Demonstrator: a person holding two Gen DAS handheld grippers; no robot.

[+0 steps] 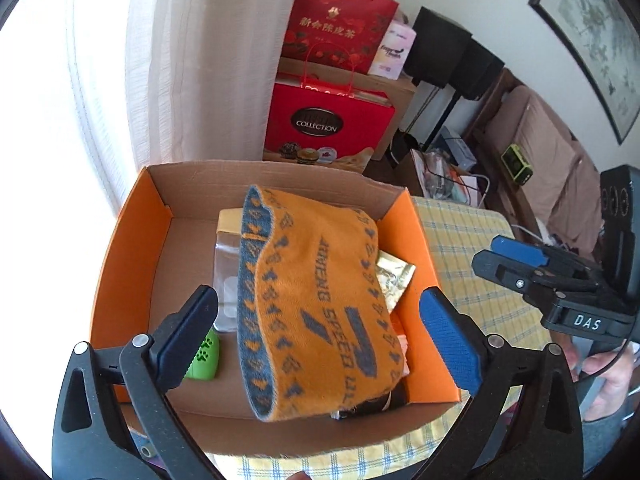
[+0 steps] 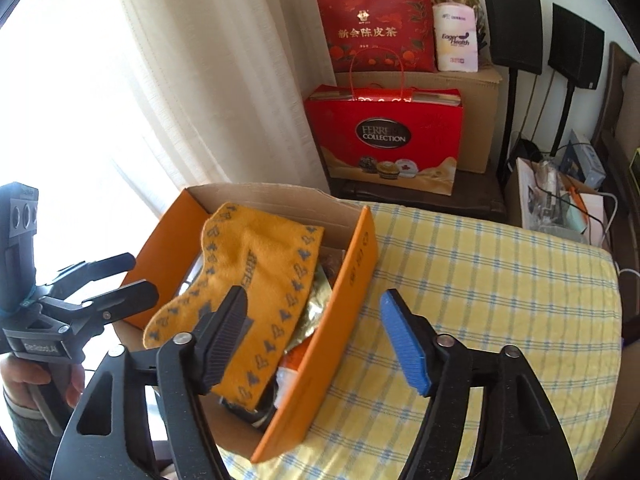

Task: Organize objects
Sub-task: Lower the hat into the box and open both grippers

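Two gripper fingers frame the left wrist view: the left gripper [image 1: 320, 320] stands spread wide with nothing between its pads, above one orange cardboard box [image 1: 132, 220]. One folded orange towel [image 1: 316, 296] with grey lettering lies in the box just ahead of those fingers, draped over the other contents. Beside its left finger sits one green item [image 1: 206, 356]; past its right finger one gold foil packet [image 1: 394, 276] shows under the towel. The right gripper [image 2: 316, 332] is also parted and empty, its left finger over the towel, its blue-padded finger [image 2: 404, 344] over one yellow checked cloth [image 2: 500, 280]. Beyond stand two red gift bags [image 2: 380, 28].
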